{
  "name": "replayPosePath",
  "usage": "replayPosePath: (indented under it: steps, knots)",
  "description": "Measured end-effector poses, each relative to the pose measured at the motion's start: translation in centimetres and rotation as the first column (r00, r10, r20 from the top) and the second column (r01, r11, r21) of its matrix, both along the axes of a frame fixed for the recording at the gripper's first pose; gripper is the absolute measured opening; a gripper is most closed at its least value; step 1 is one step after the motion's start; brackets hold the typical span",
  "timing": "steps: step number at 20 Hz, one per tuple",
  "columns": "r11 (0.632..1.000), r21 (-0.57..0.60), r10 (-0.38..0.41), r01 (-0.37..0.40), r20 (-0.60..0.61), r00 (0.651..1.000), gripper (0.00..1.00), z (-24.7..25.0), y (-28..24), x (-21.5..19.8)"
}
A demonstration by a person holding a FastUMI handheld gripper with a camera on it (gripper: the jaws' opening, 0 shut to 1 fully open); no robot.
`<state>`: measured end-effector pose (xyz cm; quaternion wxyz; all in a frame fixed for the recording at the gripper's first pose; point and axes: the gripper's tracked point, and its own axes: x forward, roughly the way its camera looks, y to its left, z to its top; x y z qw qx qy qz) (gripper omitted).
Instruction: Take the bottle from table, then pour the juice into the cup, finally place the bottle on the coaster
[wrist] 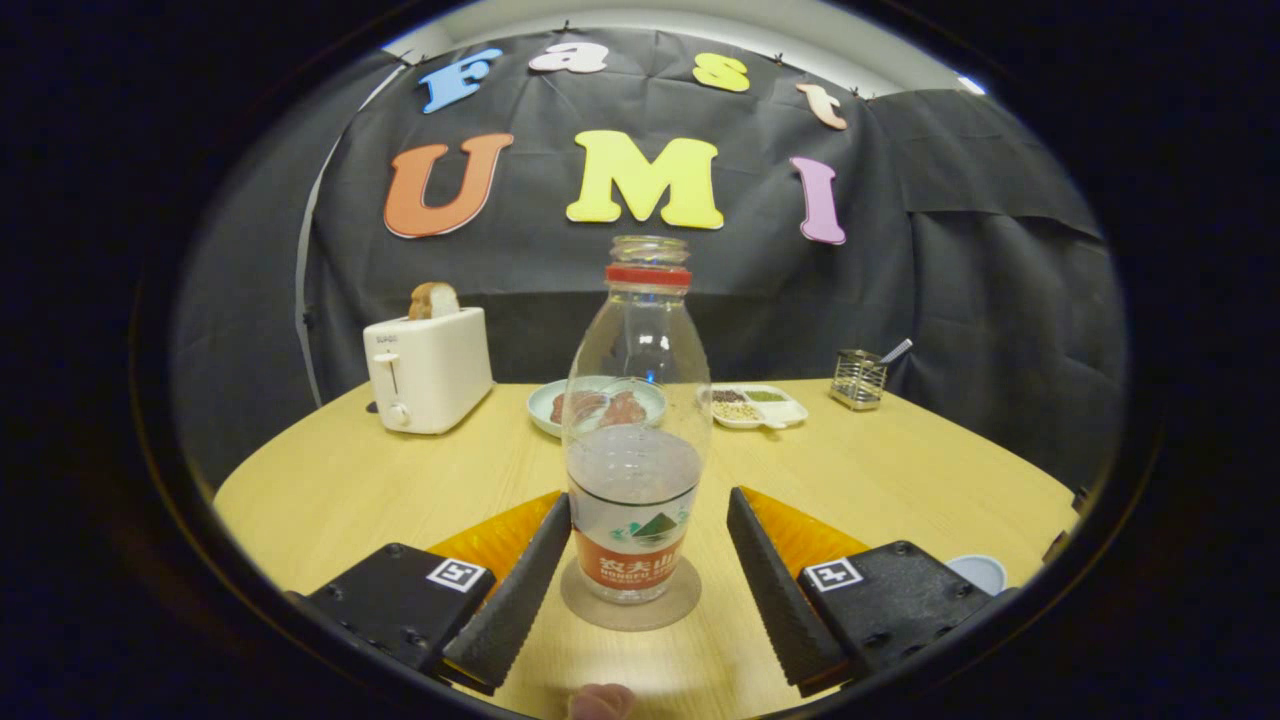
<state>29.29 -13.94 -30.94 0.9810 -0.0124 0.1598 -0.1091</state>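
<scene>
Between the spread fingers of the gripper (640, 560) stands the bottle (637, 430), upright on the coaster (630, 608) near the tabletop's near edge; neither finger clearly presses it, though the left one lies very close. Uncapped, it holds little liquid, so pouring is judged done and release on the coaster is in hand. Next calls for a straight withdrawal without tipping it. Beyond: a plate (548, 402), divided dish (790, 410), toaster (428, 368), utensil holder (858, 379); a cup (980, 572) sits at the right edge.
</scene>
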Motion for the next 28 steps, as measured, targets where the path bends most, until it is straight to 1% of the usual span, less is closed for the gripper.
replayPosePath:
  steps: [5, 7, 10, 13, 17, 19, 21, 23, 25, 28]
  knots:
    - [0.999, -0.018, 0.032, -0.031, 0.019, 0.999, 1.0, 2.4, 1.4, -1.0]
    - [0.998, -0.038, 0.047, -0.046, 0.023, 0.999, 1.0, 3.6, 2.1, -2.0]
    - [0.995, -0.057, 0.085, -0.081, 0.06, 0.995, 1.0, 7.3, 3.5, -4.0]
    - [0.992, -0.093, 0.093, -0.083, 0.113, 0.989, 1.0, 12.9, 4.2, -7.0]
    - [0.993, -0.03, 0.121, -0.117, 0.196, 0.973, 1.0, 20.3, 6.1, -11.4]
    - [0.994, -0.025, 0.112, -0.109, 0.225, 0.968, 1.0, 23.4, 5.9, -13.9]
    - [0.995, 0.016, 0.096, -0.103, 0.242, 0.965, 1.0, 25.5, 6.0, -16.0]
    - [0.993, 0.041, 0.098, -0.114, 0.282, 0.954, 1.0, 28.0, 6.4, -18.0]
    - [0.994, 0.032, 0.088, -0.102, 0.297, 0.951, 0.99, 29.3, 5.9, -19.5]
    - [0.994, 0.009, 0.105, -0.113, 0.309, 0.945, 0.99, 31.2, 6.2, -21.7]
